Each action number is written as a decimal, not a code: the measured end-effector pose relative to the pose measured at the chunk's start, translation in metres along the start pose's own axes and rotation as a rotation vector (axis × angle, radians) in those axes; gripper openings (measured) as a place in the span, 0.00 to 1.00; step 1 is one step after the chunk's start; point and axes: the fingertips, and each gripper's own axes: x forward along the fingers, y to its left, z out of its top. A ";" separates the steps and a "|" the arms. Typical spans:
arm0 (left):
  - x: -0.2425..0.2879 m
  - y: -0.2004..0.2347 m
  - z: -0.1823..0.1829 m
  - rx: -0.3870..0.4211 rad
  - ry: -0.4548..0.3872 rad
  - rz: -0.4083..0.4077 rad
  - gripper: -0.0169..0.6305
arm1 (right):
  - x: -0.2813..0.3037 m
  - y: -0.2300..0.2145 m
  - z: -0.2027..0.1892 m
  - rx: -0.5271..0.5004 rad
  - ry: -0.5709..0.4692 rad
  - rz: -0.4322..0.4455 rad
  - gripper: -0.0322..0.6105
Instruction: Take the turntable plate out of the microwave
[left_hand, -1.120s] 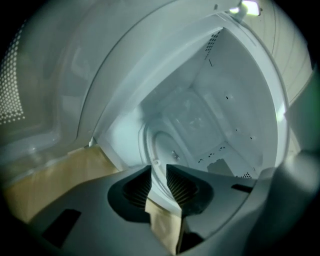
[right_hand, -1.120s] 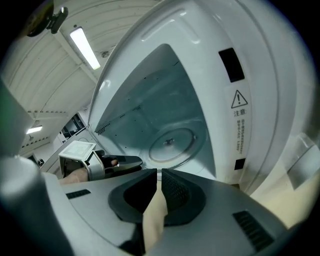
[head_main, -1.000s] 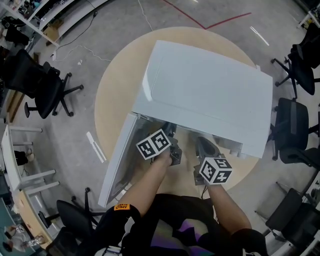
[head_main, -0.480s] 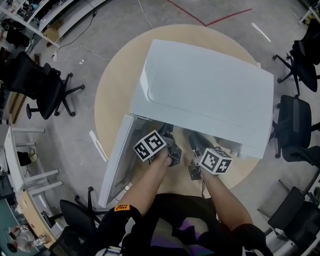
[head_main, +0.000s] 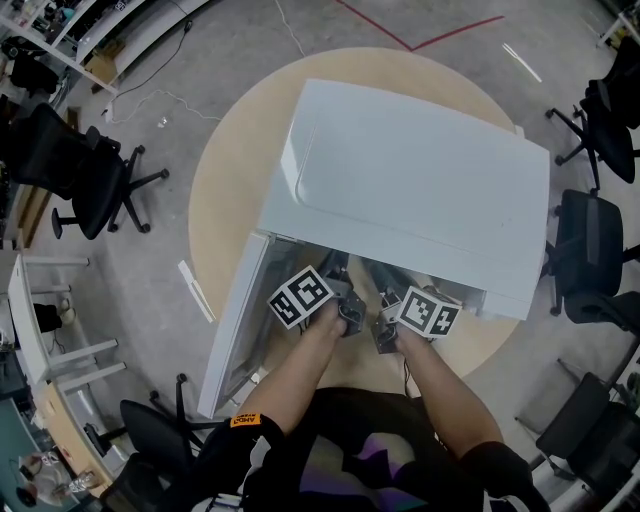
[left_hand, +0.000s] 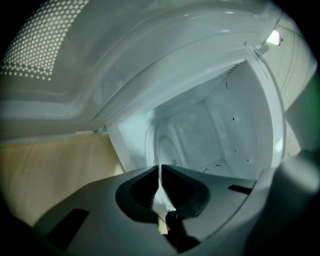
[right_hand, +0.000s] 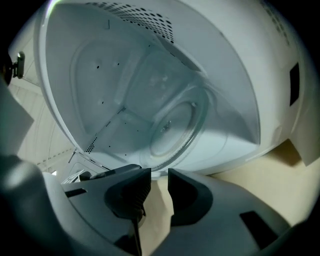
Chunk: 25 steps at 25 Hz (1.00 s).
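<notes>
Both tools are at the mouth of the microwave (head_main: 410, 190) here, the white box sitting on the round tabletop (head_main: 225, 200) with its door (head_main: 235, 330) swung open on the left side of the head view. The marker cube (head_main: 302, 297) on the left one and the marker cube (head_main: 430, 312) on the right one sit side by side just in front of the opening, near each other but apart.

Left tool (left_hand: 160, 169) first: its jaws have just been closing, and they are down to a thin slit with the pale glass edge of the turntable plate (right_hand: 175, 127) running right through it, pads pressed on the rim. That is a pinch on the plate's near edge. The plate itself lies inside the cavity, on the floor of the oven, its round glass face clear in both gripper views.

Over to the right tool (right_hand: 159, 175): jaws apart with a modest gap, nothing between them but bare beige tabletop. The plate's rim sits just beyond its tips, at the lip of the opening, not between the pads.

Around the tabletop, a black office chair (head_main: 85, 175) stands on the grey floor to the left
</notes>
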 end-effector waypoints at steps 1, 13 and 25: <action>0.000 0.000 0.000 -0.001 0.001 -0.002 0.13 | 0.002 0.001 0.000 0.011 -0.003 0.006 0.19; -0.001 -0.003 -0.005 0.016 0.019 -0.015 0.13 | 0.008 0.005 0.005 0.077 -0.054 0.032 0.19; 0.002 -0.010 -0.010 -0.033 0.054 -0.078 0.14 | 0.000 0.008 0.011 0.067 -0.092 0.018 0.19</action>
